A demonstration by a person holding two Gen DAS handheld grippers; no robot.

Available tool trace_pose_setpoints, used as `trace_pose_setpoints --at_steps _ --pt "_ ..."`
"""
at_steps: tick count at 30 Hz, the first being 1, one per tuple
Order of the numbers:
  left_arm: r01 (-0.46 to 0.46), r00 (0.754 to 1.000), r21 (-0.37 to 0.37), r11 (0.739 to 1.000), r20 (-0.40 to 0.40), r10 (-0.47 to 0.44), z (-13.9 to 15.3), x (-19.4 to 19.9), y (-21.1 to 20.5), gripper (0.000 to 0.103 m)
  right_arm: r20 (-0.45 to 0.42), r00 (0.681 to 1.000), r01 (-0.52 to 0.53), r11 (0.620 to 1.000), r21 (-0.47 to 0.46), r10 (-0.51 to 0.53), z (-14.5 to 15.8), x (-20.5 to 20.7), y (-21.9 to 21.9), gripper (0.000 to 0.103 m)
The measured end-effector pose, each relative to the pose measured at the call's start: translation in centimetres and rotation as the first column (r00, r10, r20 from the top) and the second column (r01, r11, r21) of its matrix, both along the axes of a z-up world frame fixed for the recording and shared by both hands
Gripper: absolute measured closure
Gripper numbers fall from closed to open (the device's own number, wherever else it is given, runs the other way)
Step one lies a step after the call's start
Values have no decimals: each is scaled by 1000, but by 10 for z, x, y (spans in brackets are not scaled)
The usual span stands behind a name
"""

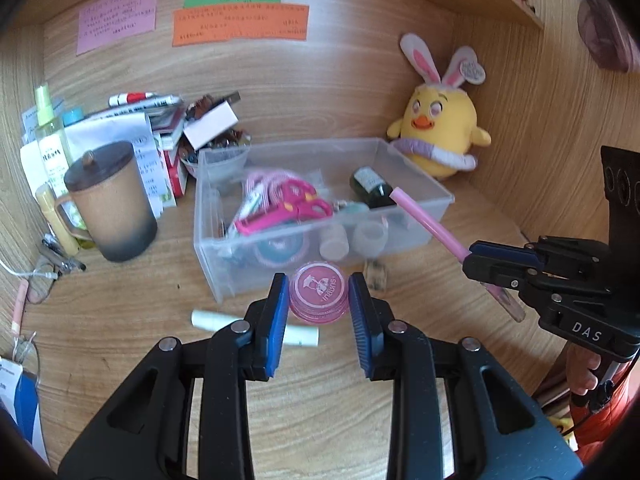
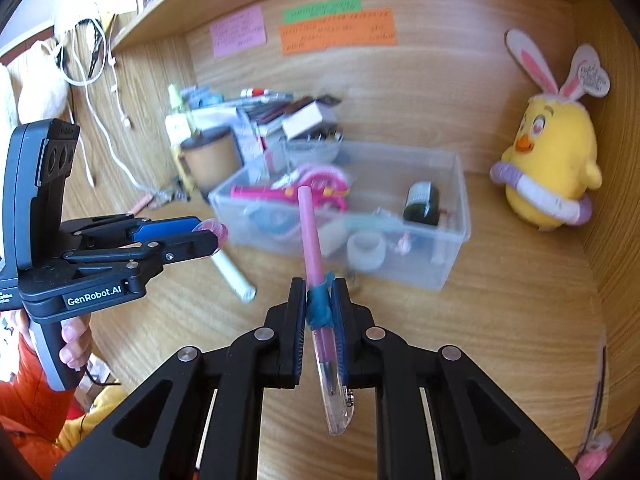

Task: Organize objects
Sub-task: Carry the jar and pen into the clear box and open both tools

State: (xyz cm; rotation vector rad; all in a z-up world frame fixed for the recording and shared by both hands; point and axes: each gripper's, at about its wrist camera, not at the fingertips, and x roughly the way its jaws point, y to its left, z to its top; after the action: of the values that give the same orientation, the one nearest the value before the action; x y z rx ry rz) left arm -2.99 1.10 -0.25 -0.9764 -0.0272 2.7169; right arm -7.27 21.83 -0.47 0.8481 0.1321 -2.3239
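Left tool (image 1: 319,304) at frame centre clenched on pink jar (image 1: 318,293); right tool (image 2: 320,300) grasps pink pen (image 2: 311,236), tip toward clear bin (image 2: 448,240).

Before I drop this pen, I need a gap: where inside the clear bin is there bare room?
The clear plastic bin is bare at its back right, behind the dark green bottle. Its left half is crowded with pink scissors.

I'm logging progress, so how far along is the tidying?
Partly done: scissors and a dark bottle already lie in the clear bin. In hand: the left gripper holds a pink jar, the right gripper a pink pen. A white tube remains on the desk.
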Motion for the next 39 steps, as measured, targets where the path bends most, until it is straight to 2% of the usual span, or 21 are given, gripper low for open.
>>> trace_pose_setpoints --at_steps 5,10,16,28,33,39 --pt "-17 999 0 1000 -36 17 14 -15 -3 73 -54 998 32 999 -17 -33 21 -17 -2 91" --pt "-35 999 7 999 -1 35 12 -38 -4 73 -93 994 51 998 -28 -54 34 -38 -6 91" --pt "-40 999 17 999 34 39 10 -64 -5 73 -105 992 65 998 -10 -65 37 -68 -16 91" --pt "1 995 16 1000 96 -3 -1 -104 10 73 -19 998 53 994 99 -52 0 -123 -49 91" --pt "25 991 28 999 129 -29 -9 -112 16 73 43 998 39 995 94 -44 -15 -132 -48 91" --pt "30 989 44 999 146 -36 -13 -117 18 73 64 997 44 992 117 -52 -21 -137 -48 91"
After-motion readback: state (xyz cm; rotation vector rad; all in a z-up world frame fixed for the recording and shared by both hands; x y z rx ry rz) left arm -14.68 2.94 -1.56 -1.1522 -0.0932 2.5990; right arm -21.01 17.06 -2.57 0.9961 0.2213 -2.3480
